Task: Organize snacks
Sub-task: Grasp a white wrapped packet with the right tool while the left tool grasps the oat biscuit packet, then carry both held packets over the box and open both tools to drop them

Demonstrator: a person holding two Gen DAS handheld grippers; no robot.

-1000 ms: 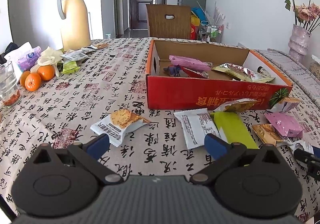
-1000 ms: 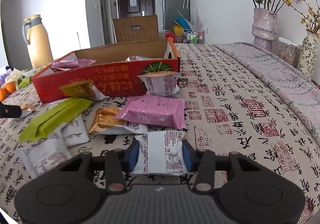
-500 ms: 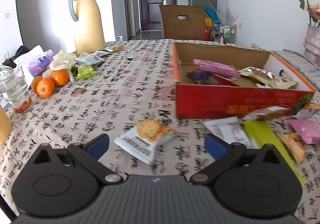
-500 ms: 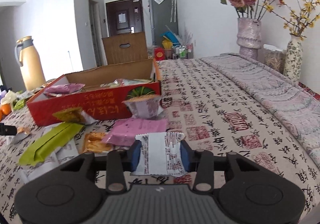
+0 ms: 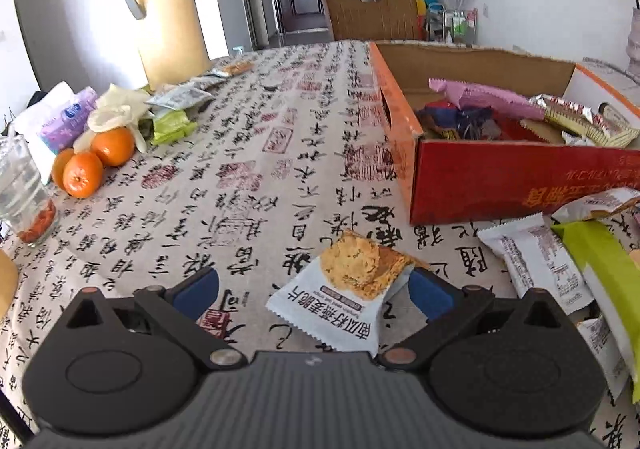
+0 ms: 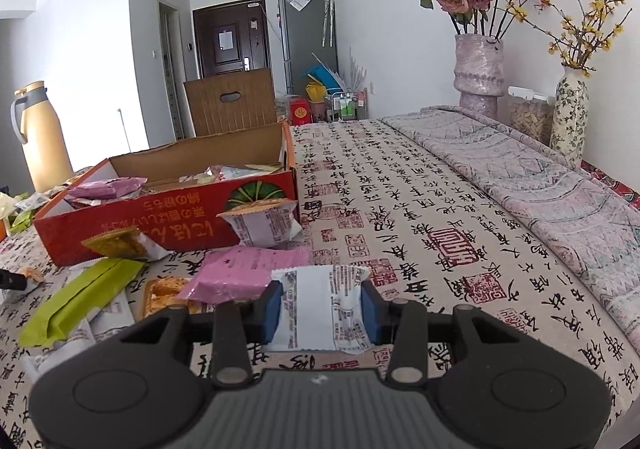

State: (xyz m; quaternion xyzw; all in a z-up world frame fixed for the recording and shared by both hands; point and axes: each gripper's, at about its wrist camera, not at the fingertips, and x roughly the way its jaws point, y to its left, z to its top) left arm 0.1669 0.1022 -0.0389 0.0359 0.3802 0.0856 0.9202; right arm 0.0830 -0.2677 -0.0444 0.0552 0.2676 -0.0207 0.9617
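The box point(image 5: 472, 185) sits on the bench point(image 5: 256, 177) and already contains several snacks, among them a pink pack point(image 5: 484, 99). More snacks lie loose in front of it, so the task is judged partly done.

The right gripper point(image 6: 322, 307) is clamped on a white pack point(image 6: 320, 309), which is lifted clear of the bench. The left gripper point(image 5: 314, 291) is spread wide around a biscuit pack point(image 5: 348, 289) lying flat; its pads do not press it.

Only the left view shows the oranges point(image 5: 96, 163), the glass point(image 5: 24, 197) and the box's dark inner contents. Only the right view shows the vase point(image 6: 480, 73) and the held pack.
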